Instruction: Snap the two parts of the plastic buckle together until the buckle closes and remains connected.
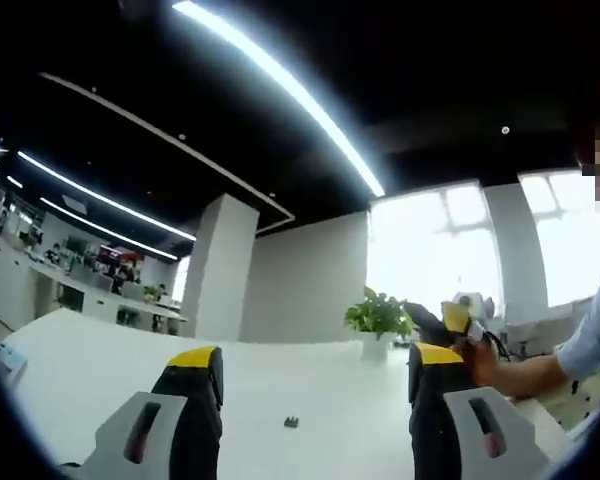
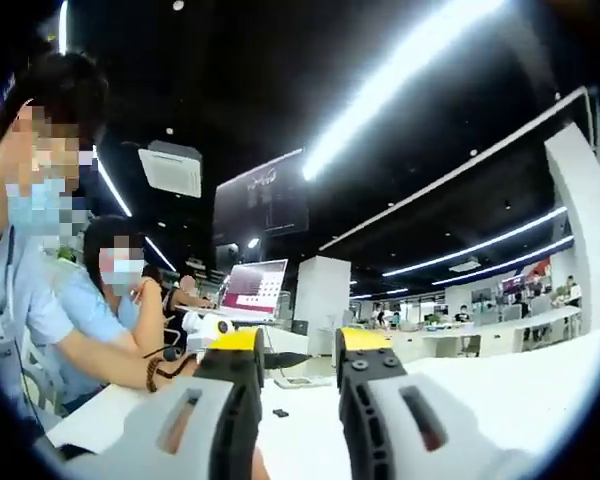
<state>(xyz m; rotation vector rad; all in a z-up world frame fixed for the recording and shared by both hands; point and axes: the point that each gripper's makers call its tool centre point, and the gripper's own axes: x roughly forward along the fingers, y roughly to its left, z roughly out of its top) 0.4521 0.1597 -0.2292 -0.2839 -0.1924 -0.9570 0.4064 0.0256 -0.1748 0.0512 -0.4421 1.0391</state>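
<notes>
The left hand-held gripper (image 1: 315, 385) and right hand-held gripper (image 2: 300, 365) were held wide open and empty above the white tabletop (image 1: 100, 350), apparently readied for the small dark buckle piece (image 1: 291, 422) lying away from its edges.

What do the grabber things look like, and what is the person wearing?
The left gripper has two chunky black jaws with yellow tips, joined to grey housings with dark oval slots. The right gripper looks the same: yellow-tipped black jaws on grey slotted bodies. The person's light blue short sleeve shows, and a dark beaded bracelet circles one wrist.
</notes>
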